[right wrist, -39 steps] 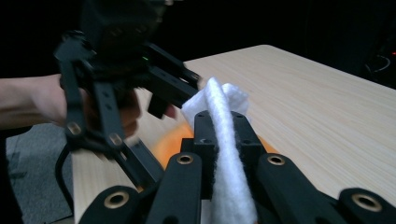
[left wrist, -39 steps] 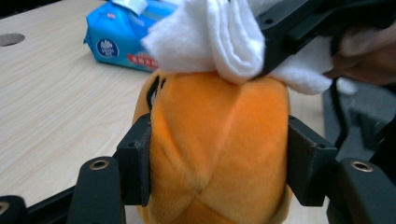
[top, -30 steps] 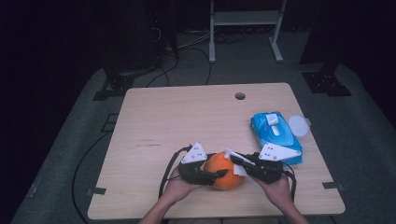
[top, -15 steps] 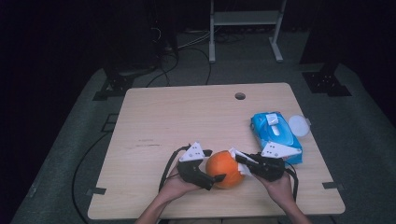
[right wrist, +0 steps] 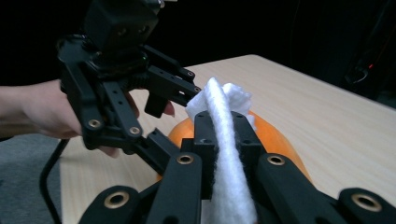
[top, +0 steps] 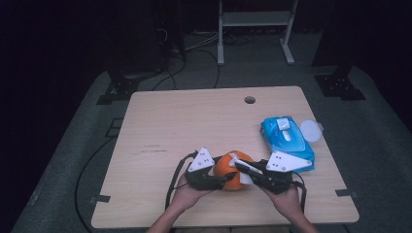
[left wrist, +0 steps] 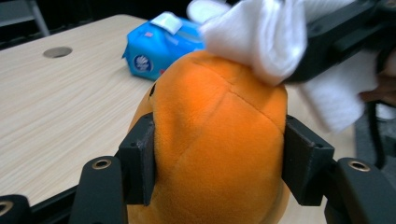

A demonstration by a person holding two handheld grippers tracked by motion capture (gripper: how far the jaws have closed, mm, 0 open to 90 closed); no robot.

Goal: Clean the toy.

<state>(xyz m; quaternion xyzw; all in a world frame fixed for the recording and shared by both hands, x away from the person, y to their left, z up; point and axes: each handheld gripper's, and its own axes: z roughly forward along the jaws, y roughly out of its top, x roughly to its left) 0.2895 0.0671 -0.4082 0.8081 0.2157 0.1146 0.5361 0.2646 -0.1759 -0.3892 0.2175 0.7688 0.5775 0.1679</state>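
An orange plush toy point(top: 232, 170) sits near the table's front edge, held between both hands. My left gripper point(top: 224, 177) is shut on the orange plush toy point(left wrist: 217, 140), a jaw pressed into each side. My right gripper point(right wrist: 223, 122) is shut on a white wipe point(right wrist: 225, 140), a folded strip pinched between its jaws. The white wipe point(left wrist: 266, 32) rests against the top of the toy point(right wrist: 273, 135). In the high view the right gripper point(top: 239, 164) reaches over the toy from the right with the wipe point(top: 243, 167).
A blue pack of wipes point(top: 285, 138) lies at the table's right side, with a round white lid point(top: 311, 130) beside it. A cable hole point(top: 249, 100) is at the back of the wooden table point(top: 194, 121). A metal stand point(top: 252, 29) is on the floor behind.
The left gripper has shifted slightly around the toy's left side. The right gripper with the wipe has stayed on the toy's top, moving only a little.
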